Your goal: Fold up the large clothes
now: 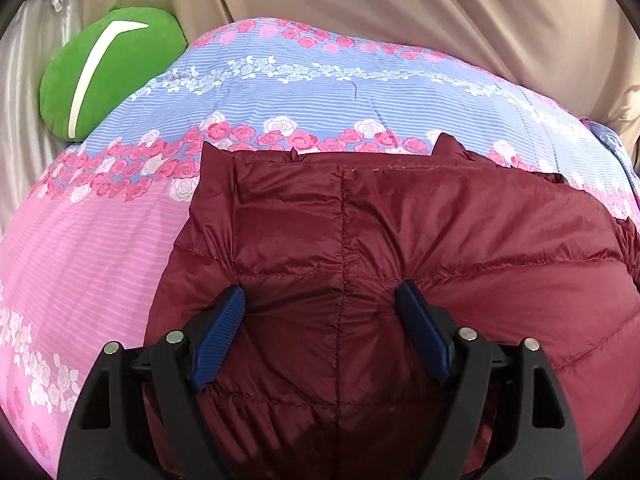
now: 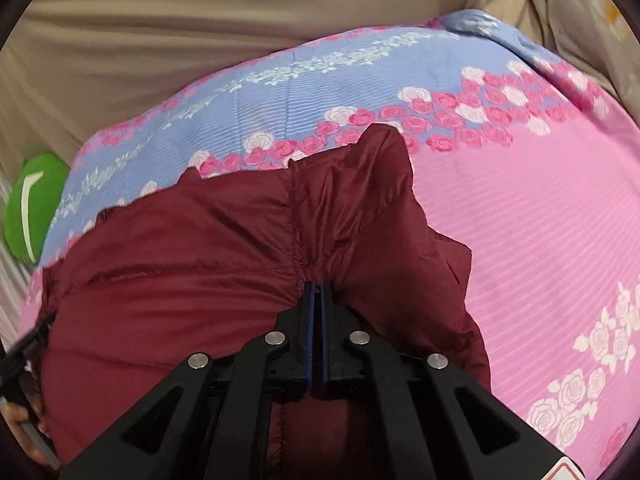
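A maroon quilted down jacket (image 1: 400, 232) lies spread on a bed with a pink and blue rose-print cover (image 1: 100, 240). My left gripper (image 1: 321, 290) is open, its blue pads (image 1: 224, 328) wide apart and resting on the jacket with a puffed panel and its centre seam between them. In the right wrist view the jacket (image 2: 180, 264) fills the lower left. My right gripper (image 2: 318, 285) is shut, and the fabric puckers into its tips beside a raised flap (image 2: 384, 176).
A green cushion (image 1: 108, 72) lies at the far left corner of the bed. Beige curtain fabric (image 1: 440, 8) hangs behind the bed. At the left edge of the right wrist view a hand (image 2: 20, 420) holds a black part.
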### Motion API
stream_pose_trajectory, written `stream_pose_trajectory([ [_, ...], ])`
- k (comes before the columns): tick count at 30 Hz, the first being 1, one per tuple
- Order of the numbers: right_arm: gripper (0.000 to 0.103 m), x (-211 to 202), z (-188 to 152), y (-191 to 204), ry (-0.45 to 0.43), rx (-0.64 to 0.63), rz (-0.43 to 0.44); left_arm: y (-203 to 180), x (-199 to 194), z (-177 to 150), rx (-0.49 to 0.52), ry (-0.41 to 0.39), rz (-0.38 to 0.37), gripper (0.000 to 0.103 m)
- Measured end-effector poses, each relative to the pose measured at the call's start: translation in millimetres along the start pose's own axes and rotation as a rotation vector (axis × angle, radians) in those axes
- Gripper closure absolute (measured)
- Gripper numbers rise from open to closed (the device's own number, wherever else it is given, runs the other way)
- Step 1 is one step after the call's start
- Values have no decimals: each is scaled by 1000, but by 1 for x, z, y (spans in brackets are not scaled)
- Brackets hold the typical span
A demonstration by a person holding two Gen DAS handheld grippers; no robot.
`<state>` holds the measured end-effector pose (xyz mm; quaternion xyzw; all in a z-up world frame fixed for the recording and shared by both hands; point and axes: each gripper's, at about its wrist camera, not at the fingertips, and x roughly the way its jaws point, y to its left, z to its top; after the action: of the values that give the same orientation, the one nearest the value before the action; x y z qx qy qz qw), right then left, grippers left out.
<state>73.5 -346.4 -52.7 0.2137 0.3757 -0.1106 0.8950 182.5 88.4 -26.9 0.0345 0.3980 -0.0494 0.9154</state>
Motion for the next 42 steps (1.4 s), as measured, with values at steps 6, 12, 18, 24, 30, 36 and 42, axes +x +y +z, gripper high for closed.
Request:
stream_pose_trajectory([
  [6, 88, -36, 0, 30, -36, -25, 102, -2, 1, -1, 9, -5, 15, 26],
  [12, 88, -36, -14, 121, 61, -194, 305, -3, 1, -2, 15, -10, 25, 26],
  [18, 89, 0, -26, 164, 119, -294, 275, -3, 0, -2, 10, -13, 21, 26],
  [24, 88, 9, -24, 166, 149, -301, 258, -3, 0, -3, 7, -16, 19, 26],
  [30, 88, 2, -3, 192, 96, -335, 266, -4, 1, -4, 5, -19, 22, 26],
  [36, 88, 46, -1, 216, 154, -363, 210, -3, 0, -5, -1, -21, 16, 26],
  [42, 91, 64, -6, 217, 208, -362, 194, -1, 1, -5, -19, -14, -1, 25],
])
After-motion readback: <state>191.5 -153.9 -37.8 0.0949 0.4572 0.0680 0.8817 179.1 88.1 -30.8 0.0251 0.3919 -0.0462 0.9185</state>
